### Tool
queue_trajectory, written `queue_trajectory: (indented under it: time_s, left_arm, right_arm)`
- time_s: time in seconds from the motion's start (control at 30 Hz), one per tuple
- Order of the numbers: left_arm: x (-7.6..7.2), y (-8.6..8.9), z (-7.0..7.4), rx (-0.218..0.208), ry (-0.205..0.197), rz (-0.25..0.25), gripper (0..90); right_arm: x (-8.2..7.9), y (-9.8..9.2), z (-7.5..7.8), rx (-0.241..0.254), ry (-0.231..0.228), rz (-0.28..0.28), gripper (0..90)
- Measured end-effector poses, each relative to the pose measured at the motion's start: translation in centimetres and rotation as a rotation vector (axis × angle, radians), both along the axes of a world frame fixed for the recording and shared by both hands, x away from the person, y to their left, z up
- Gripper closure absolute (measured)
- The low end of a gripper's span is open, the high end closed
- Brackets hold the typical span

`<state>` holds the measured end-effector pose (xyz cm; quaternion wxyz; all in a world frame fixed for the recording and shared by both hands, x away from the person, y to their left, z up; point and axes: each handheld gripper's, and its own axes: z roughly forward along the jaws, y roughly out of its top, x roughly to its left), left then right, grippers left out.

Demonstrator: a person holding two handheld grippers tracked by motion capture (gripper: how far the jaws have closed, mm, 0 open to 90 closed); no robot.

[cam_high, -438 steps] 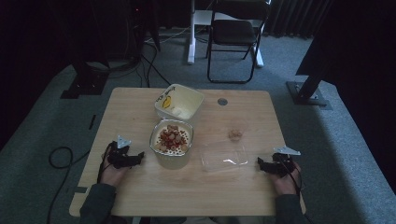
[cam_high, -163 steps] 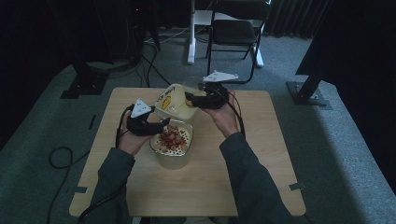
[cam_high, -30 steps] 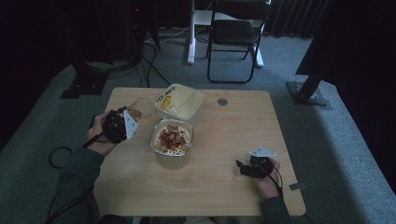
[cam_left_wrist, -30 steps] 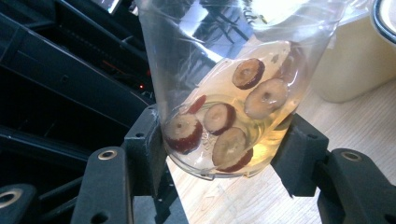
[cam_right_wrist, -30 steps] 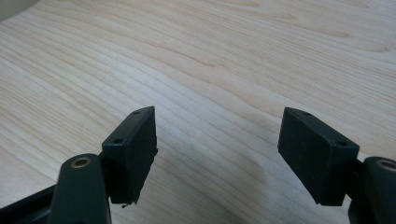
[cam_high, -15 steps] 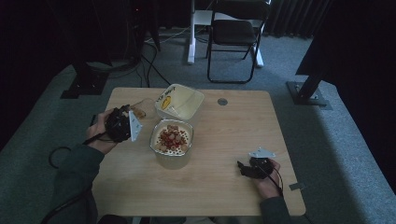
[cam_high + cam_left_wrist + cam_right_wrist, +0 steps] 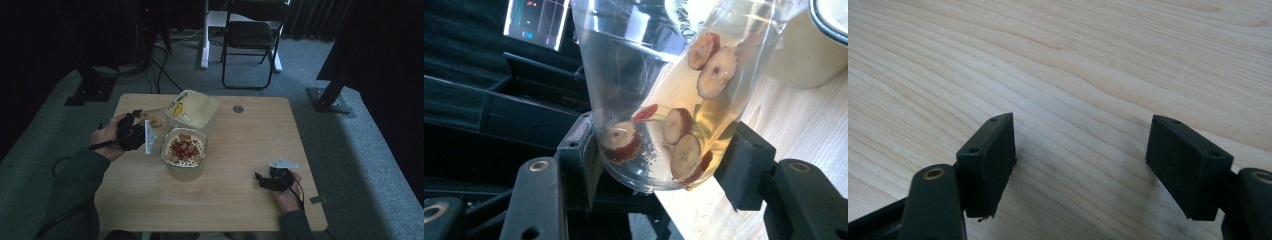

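My left gripper [image 7: 135, 129] is held over the table's left side, shut on a clear plastic cup [image 7: 644, 65] that lies tilted between its jaws. Several red-edged dried fruit slices [image 7: 713, 71] lie in the cup's bottom. In the high view the cup [image 7: 152, 120] points toward a round container [image 7: 183, 150] heaped with red and tan pieces. A cream bowl with a yellow mark [image 7: 192, 107] stands just behind that container. My right gripper [image 7: 261, 180] rests at the front right of the table, open, with bare wood between its jaws [image 7: 1078, 150].
The wooden table [image 7: 250, 135] has a round grommet [image 7: 238, 108] near its far edge and a small grey tag [image 7: 316, 200] at the front right corner. A folding chair [image 7: 250, 35] and stand bases sit on the floor beyond.
My left gripper has drifted a little to the right with the cup, closer to the filled container. The right gripper has stayed put.
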<state>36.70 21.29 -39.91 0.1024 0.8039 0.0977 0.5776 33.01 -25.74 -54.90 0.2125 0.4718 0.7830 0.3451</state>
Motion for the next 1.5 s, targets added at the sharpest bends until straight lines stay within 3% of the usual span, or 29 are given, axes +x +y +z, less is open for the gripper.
queue_trajectory:
  time_s: [0.17,0.33,0.5,0.57,0.6,0.8,1.5]
  left_arm:
    - [0.0,-0.3,0.2,0.063,-0.016,-0.009,42.5]
    - [0.0,-0.6,0.5,0.089,-0.033,-0.023,42.5]
    - [-0.3,-1.3,0.5,0.17,-0.055,-0.04,42.5]
    - [-0.4,-1.4,0.5,0.183,-0.062,-0.047,42.5]
    - [-0.6,-1.7,0.5,0.211,-0.073,-0.06,42.6]
    - [-0.7,-2.0,0.6,0.273,-0.096,-0.072,42.8]
    - [-1.1,-2.7,0.8,0.343,-0.142,-0.104,43.0]
  right_arm:
    - [0.0,-0.1,0.0,0.008,0.001,0.001,27.5]
    - [0.0,-0.1,0.0,0.009,0.002,0.003,27.5]
    - [0.1,-0.1,0.0,0.009,0.002,0.004,27.5]
    - [0.1,-0.1,0.0,0.01,0.002,0.004,27.5]
    - [0.1,-0.1,0.0,0.01,0.003,0.004,27.5]
    - [0.1,-0.1,0.0,0.01,0.002,0.004,27.5]
    - [0.1,-0.1,-0.1,0.011,0.002,0.005,27.5]
